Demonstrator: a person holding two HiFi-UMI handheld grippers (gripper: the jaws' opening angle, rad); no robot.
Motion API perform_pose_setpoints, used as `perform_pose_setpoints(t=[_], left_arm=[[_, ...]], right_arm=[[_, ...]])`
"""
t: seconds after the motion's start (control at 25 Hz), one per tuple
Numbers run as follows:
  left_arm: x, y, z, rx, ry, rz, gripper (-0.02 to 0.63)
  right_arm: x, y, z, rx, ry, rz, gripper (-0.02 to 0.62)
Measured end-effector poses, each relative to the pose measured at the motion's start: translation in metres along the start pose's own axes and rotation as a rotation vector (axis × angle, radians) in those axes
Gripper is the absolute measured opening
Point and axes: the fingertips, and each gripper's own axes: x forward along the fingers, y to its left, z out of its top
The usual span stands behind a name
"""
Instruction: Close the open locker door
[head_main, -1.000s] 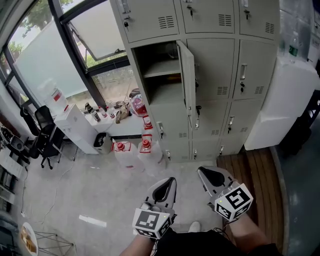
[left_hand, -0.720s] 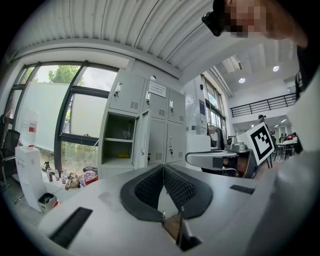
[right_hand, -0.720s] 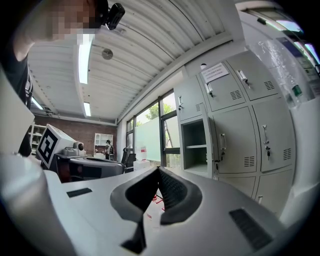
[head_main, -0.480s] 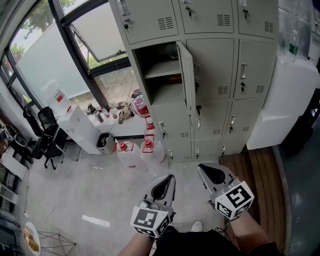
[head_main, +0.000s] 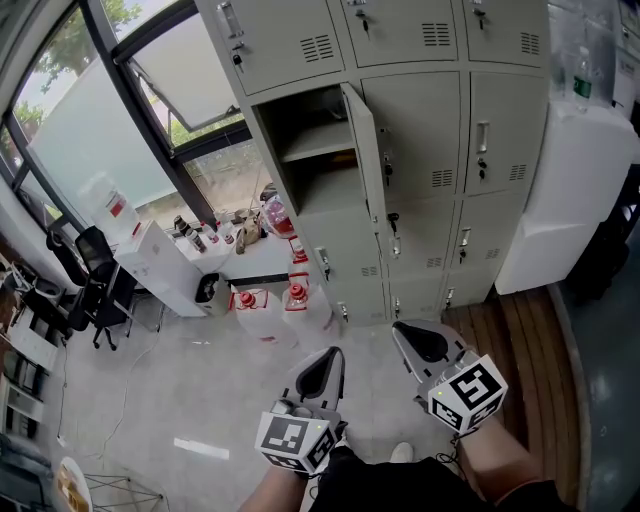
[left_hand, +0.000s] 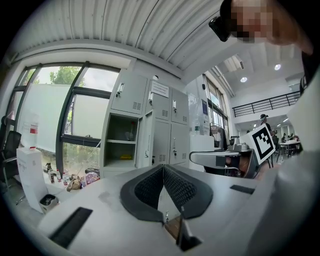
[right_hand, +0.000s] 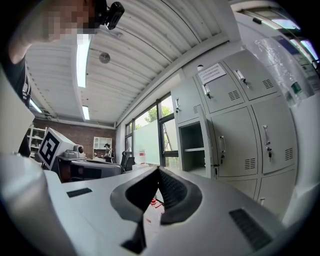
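Locker door (head_main: 368, 170): pale grey sheet metal, flat, ajar, well ahead of grippers. Left gripper (head_main: 331, 354) & right gripper (head_main: 401, 330): jaws pressed together, empty; ribbed blk pads (left_hand: 176, 186).

Locker door (head_main: 368, 190) open; left hand-held gripper (head_main: 331, 353) and right hand-held gripper (head_main: 401, 329) well short of it.

Head view looks steeply down, floor (head_main: 200, 390) near, locker bank (head_main: 430, 130) far ahead, both gripper views sit low behind their own jaws, facing those lockers from well back, open locker door (head_main: 367, 165) shared by all three.
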Motion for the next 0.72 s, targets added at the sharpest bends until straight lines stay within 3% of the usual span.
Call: perform_pose_setpoints(t=[0.16, 0.72], left_arm=[[0.009, 0.009, 0.001, -0.027, 0.007, -0.009, 0.018], [0.051, 0.071, 0.015, 0.000, -0.030, -0.106, 0.018]], right_arm=[[0.010, -0.007, 0.000, -0.003, 0.007, -0.015, 0.052], [0.077, -0.024, 0.012, -0.011, 0.005, -0.101, 0.052]])
